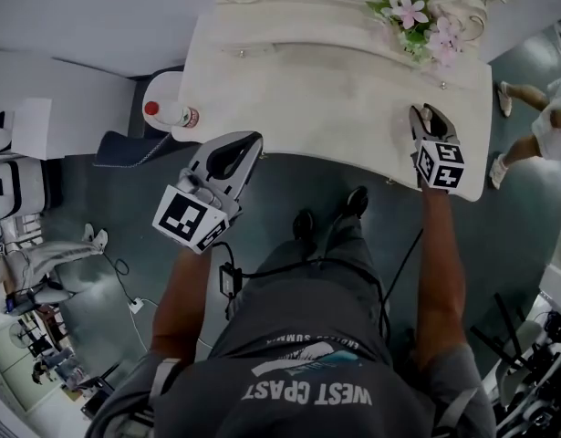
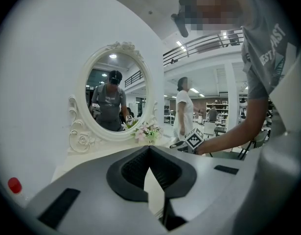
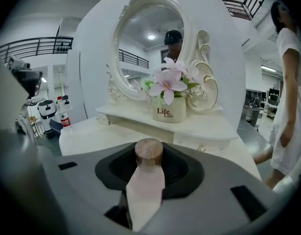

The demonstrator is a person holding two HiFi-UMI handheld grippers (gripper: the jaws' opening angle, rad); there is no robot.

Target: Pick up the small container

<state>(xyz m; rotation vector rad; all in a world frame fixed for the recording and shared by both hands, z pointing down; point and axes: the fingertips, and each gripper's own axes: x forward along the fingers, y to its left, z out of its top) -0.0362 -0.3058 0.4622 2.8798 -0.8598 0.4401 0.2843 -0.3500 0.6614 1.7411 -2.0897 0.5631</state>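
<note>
White surface is carrying a mirror | right tool is gripping the container, jaws part open | left tool is hanging empty, jaws together

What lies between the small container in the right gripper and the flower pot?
Only bare tabletop and the shelf front separate the small container from the flower pot, per the right gripper view.
</note>
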